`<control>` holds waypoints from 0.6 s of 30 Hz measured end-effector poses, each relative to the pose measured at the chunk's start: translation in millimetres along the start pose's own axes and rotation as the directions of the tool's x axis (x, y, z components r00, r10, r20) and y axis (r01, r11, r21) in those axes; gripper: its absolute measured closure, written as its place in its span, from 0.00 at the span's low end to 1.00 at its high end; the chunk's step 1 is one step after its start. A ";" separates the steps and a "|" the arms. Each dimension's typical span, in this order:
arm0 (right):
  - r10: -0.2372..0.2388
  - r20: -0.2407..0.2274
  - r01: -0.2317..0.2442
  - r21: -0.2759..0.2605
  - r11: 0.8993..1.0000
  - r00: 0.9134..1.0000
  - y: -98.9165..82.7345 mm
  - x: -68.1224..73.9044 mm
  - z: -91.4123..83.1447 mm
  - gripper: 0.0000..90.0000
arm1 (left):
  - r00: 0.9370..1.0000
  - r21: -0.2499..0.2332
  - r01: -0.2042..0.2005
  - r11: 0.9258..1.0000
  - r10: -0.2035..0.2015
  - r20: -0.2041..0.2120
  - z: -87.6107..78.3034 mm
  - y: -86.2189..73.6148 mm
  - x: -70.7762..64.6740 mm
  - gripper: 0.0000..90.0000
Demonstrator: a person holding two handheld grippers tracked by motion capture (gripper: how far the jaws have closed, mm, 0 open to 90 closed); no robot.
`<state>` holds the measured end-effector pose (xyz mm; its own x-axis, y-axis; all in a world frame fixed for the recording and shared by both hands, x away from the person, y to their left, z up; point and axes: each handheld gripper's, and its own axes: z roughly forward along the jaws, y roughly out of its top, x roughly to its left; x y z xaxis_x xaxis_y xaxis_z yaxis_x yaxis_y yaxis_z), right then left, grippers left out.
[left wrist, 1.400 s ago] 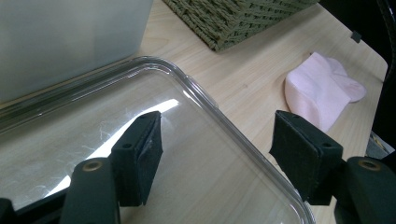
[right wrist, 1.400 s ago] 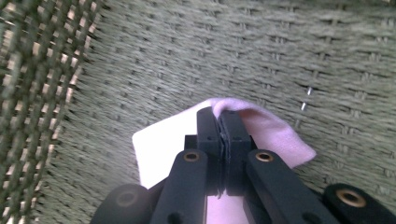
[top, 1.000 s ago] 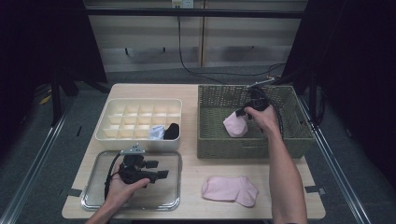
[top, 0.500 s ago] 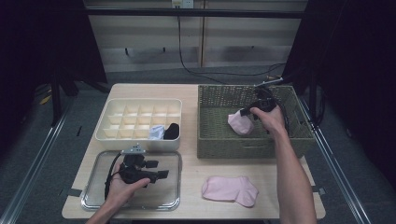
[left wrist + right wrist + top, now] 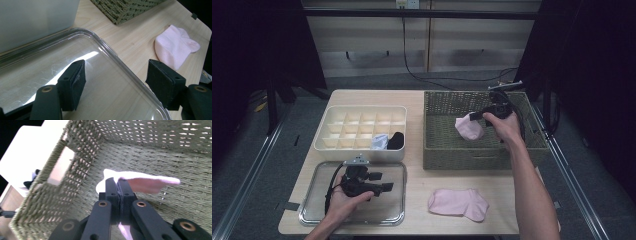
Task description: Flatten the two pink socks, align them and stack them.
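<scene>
The step in hand looks like the lifting of a pink sock [image 5: 469, 128] out of the woven basket [image 5: 439, 150], at the right of the centre in the high view. The right gripper [image 5: 484, 116] pinches this sock: in the right gripper view its two black jaws are pressed together on the fabric, and the sock [image 5: 147, 183] sticks out beyond them, hanging clear of the basket floor [image 5: 175, 202].

A second pink sock [image 5: 458, 203] lies flat on the table [image 5: 417, 197], in the lower middle of the high view, in front of the basket. The left gripper [image 5: 384, 182] rests over the clear tray [image 5: 312, 220] at the lower left, jaws spread with nothing between them; in the left gripper view the tray rim [image 5: 117, 56] runs between the jaws.

I judge that the next move calls for raising the sock over the basket's near wall without catching the weave, and then bringing it toward the table, perhaps beside the other sock or to the divided box [image 5: 329, 145] at the centre left. Which one is meant I cannot tell.

Some things are hard to make out. The box holds a dark item [image 5: 396, 141] and a pale bluish one [image 5: 379, 142] in its near cells; they may be rolled socks, but they are too small to be sure. The lower part of the held sock is hidden behind the jaws in the right gripper view.
</scene>
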<state>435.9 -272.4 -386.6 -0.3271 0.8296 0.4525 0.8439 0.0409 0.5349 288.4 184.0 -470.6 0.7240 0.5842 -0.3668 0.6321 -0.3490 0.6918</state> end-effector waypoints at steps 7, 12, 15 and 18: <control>-0.013 -0.041 0.011 -0.041 0.999 0.999 -2.0 8.0 -8.7 0.99 | 1.000 0.000 -0.001 1.000 0.001 -0.004 0.6 -0.1 -0.3 0.35; -0.033 -0.047 0.030 -0.054 0.998 0.998 -3.2 14.9 -15.0 0.99 | 1.000 0.001 0.000 1.000 0.000 -0.004 1.0 0.0 -0.7 0.35; -0.038 -0.047 0.035 -0.059 0.998 0.998 -3.7 16.9 -18.9 0.99 | 1.000 0.001 0.002 1.000 -0.002 -0.005 1.5 -0.1 -0.6 0.35; -0.044 -0.043 0.041 -0.065 0.997 0.998 -4.5 17.7 -23.0 0.99 | 1.000 0.002 0.000 1.000 0.000 -0.007 2.3 0.0 -0.2 0.35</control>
<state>416.5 -270.6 -364.6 -0.3816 0.8021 0.4593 0.8007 0.0386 0.5978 288.8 182.3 -471.9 0.7225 0.5888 -0.3624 0.6323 -0.3505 0.6909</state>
